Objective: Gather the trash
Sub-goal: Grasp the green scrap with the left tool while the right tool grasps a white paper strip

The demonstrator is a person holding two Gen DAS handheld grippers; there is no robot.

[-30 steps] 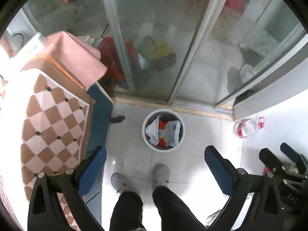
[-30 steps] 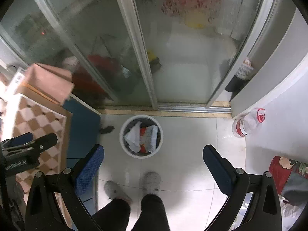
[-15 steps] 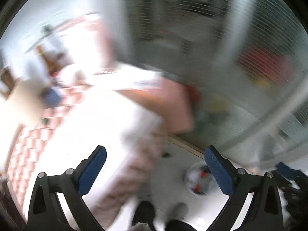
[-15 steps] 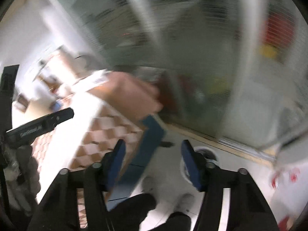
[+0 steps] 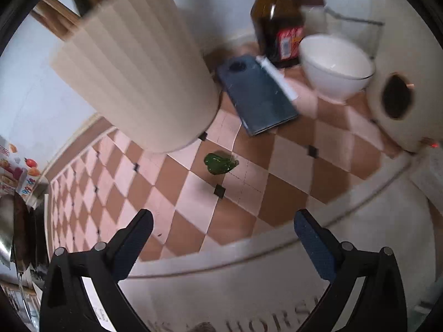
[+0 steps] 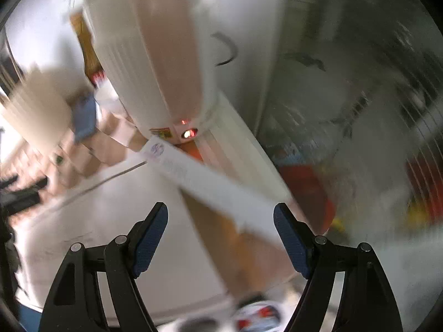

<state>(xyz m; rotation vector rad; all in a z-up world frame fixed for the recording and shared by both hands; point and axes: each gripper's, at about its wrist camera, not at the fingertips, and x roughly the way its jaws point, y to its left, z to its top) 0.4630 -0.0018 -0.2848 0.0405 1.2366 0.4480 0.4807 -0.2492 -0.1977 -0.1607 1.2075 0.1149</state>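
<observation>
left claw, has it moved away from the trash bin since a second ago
Yes. The left claw has swung off the floor bin, now out of its view, and hangs open over the checkered tabletop, short of the green wrapper.

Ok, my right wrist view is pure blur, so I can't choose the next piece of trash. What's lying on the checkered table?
Observer: A small glossy green scrap lies alone on the pink-and-brown checkered tablecloth.
Operator: Anything near it?
Observer: A flat dark blue case lies just beyond it, not touching.
Operator: Is the left gripper free?
Observer: Yes, the left gripper is open and empty, short of the scrap.
</observation>
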